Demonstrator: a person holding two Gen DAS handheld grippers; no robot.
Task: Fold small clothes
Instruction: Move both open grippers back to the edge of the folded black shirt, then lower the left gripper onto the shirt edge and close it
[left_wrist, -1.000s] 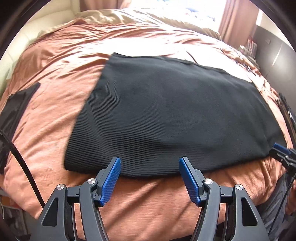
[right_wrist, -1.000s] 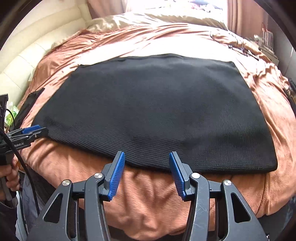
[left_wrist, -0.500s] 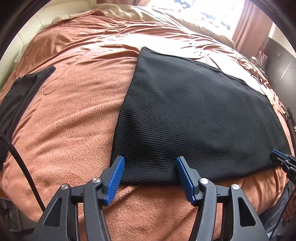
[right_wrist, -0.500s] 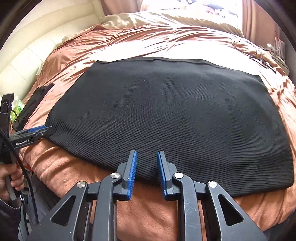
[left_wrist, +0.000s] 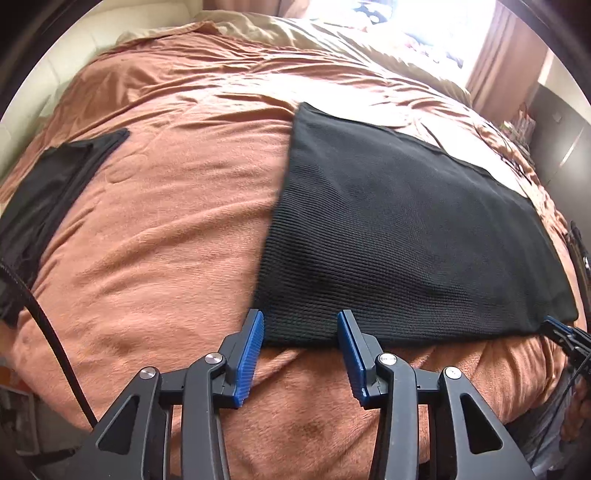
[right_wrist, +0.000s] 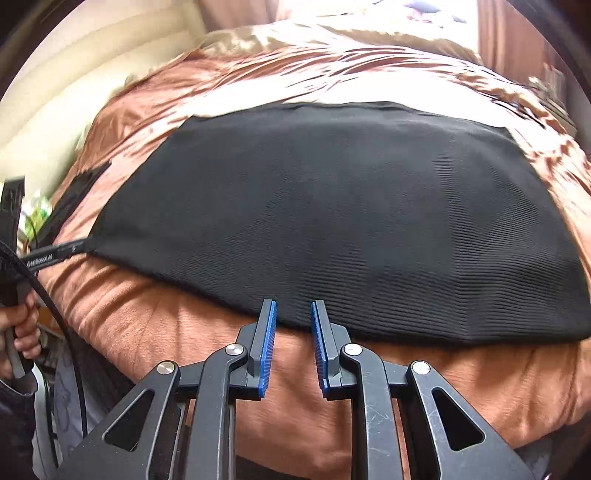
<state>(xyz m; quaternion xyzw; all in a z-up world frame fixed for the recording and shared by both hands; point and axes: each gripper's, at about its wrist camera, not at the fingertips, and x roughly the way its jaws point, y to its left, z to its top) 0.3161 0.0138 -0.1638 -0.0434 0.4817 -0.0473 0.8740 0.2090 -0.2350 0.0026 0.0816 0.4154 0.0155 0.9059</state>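
Nearest the left camera, the left gripper has its 2 blue pads spread apart, with nothing between them; their tips reach the near-left corner of the black ribbed garment, the left pad just at the corner and the right pad over the near hem. Whether the pads touch the cloth cannot be told. The garment lies flat on the rust-orange bedspread, stretching ahead and to the right of this gripper. Far right of it, at the garment's near-right corner, the tip of the other tool shows. Left of the gripper a black cable curves down, and farther left a second dark garment lies on the bedspread, well apart from the first. Beyond everything, a beige pillow or sheet and bright curtains. In the right camera, the right gripper has its pads separated by a narrow gap, empty, with the tips at the garment's near hem, the black cloth spreading ahead of it and to both sides. Far left of this gripper, the left tool's black body meets the garment's corner, and a hand grasps its handle.
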